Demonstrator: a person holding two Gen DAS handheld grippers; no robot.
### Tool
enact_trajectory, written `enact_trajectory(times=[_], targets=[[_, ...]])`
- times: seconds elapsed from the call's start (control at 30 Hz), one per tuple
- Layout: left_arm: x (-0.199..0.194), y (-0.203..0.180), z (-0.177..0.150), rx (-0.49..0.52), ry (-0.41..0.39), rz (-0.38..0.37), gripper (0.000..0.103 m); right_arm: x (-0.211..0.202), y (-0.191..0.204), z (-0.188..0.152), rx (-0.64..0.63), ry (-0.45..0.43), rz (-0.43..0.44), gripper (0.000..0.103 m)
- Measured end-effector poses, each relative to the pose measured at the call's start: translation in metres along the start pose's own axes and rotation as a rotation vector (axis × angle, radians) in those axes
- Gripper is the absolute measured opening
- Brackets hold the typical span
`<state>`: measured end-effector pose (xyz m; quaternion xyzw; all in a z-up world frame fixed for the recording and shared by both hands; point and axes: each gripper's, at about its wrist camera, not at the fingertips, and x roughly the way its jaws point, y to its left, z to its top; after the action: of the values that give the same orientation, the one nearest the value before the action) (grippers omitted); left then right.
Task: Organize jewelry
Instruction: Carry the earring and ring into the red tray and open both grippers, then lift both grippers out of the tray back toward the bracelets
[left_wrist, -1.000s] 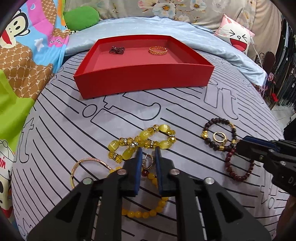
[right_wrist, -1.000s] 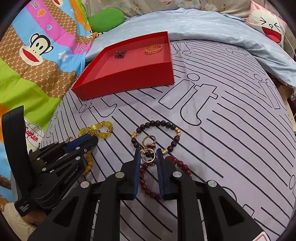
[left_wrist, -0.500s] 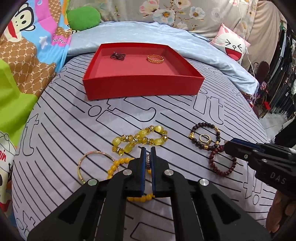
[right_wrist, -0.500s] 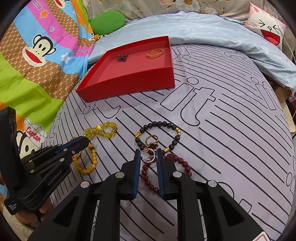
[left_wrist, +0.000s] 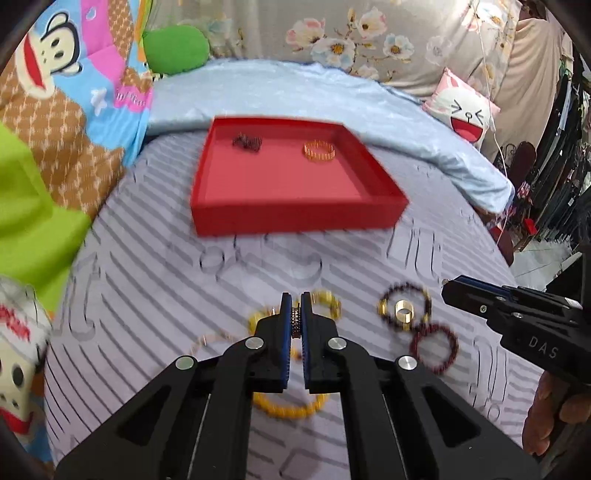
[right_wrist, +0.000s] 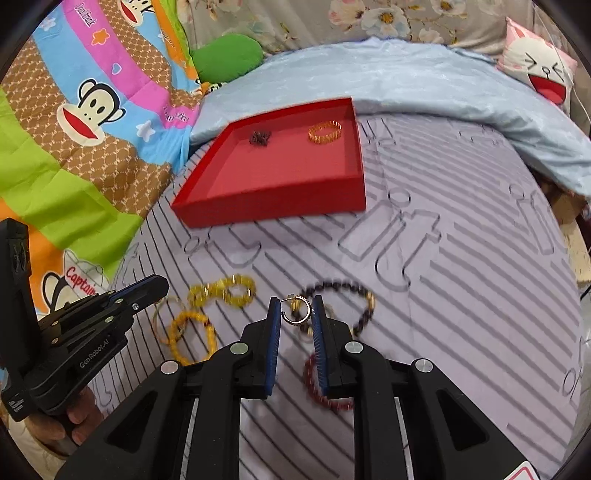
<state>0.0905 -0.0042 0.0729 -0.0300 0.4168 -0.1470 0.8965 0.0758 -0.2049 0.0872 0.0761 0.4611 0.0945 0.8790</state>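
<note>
My left gripper (left_wrist: 295, 308) is shut on a small studded ring (left_wrist: 295, 323), held above the bed. My right gripper (right_wrist: 294, 314) is shut on a thin gold hoop earring (right_wrist: 295, 312), also lifted. A red tray (left_wrist: 295, 218) lies further back and holds a dark bracelet (left_wrist: 247, 142) and a gold bracelet (left_wrist: 318, 150). On the bed below lie yellow bead bracelets (right_wrist: 221, 291), a dark bead bracelet (right_wrist: 364, 299), a dark red bead bracelet (left_wrist: 434, 345), a thin gold bangle (right_wrist: 159, 321) and a gold ring (left_wrist: 403, 310).
The bed has a grey striped cover (right_wrist: 443, 295). A pale blue blanket (right_wrist: 406, 74) lies behind the tray. A colourful monkey quilt (right_wrist: 74, 129) and a green pillow (right_wrist: 227, 55) are at the left, a white face cushion (left_wrist: 465, 110) at the right.
My left gripper has closed on the studded ring and lifted it. My right gripper has lifted the hoop earring off the dark bracelet. Both have risen and moved towards the tray.
</note>
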Motion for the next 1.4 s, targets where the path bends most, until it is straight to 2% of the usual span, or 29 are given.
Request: enact_trajectory(times=[0.27,0.43,0.6,0.7,0.93,1.0,1.03,1.07,1.1,1.13,1.17,1.27,1.4], targets=[[0.031,0.008,0.084,0.037,-0.084,0.005,0.005,0.026,0.004,0.091,-0.024,-0.073,0.027,0.016],[0.068,0.021,0.124,0.018,-0.085,0.005,0.005,0.065,-0.003,0.137,0.014,-0.051,0.056,0.016],[0.107,0.028,0.148,0.035,-0.066,0.022,0.005,0.112,-0.005,0.164,0.017,-0.007,0.033,0.016],[0.13,0.035,0.16,0.021,-0.036,0.024,0.005,0.133,-0.008,0.174,0.035,0.018,0.041,0.016],[0.163,0.043,0.17,0.007,0.007,0.025,0.005,0.169,-0.015,0.187,0.029,0.05,-0.01,0.017],[0.166,0.043,0.169,0.004,0.008,0.033,0.005,0.172,-0.014,0.188,0.02,0.049,-0.028,0.022],[0.166,0.044,0.169,-0.003,0.006,0.038,0.006,0.172,-0.013,0.188,0.014,0.042,-0.042,0.029],[0.167,0.045,0.168,-0.013,0.006,0.037,0.007,0.171,-0.013,0.188,0.013,0.034,-0.05,0.036],[0.169,0.046,0.168,-0.026,0.011,0.036,0.013,0.168,-0.012,0.187,0.013,0.022,-0.054,0.04],[0.169,0.047,0.166,-0.035,0.011,0.04,0.019,0.166,-0.012,0.186,0.012,0.015,-0.054,0.042],[0.168,0.047,0.165,-0.038,0.008,0.042,0.022,0.162,-0.01,0.184,0.003,0.007,-0.057,0.044],[0.162,0.048,0.161,-0.04,-0.007,0.054,0.026,0.151,-0.005,0.176,-0.034,-0.014,-0.084,0.047],[0.141,0.048,0.151,-0.041,-0.03,0.052,0.033,0.133,-0.001,0.162,-0.04,-0.026,-0.076,0.049]])
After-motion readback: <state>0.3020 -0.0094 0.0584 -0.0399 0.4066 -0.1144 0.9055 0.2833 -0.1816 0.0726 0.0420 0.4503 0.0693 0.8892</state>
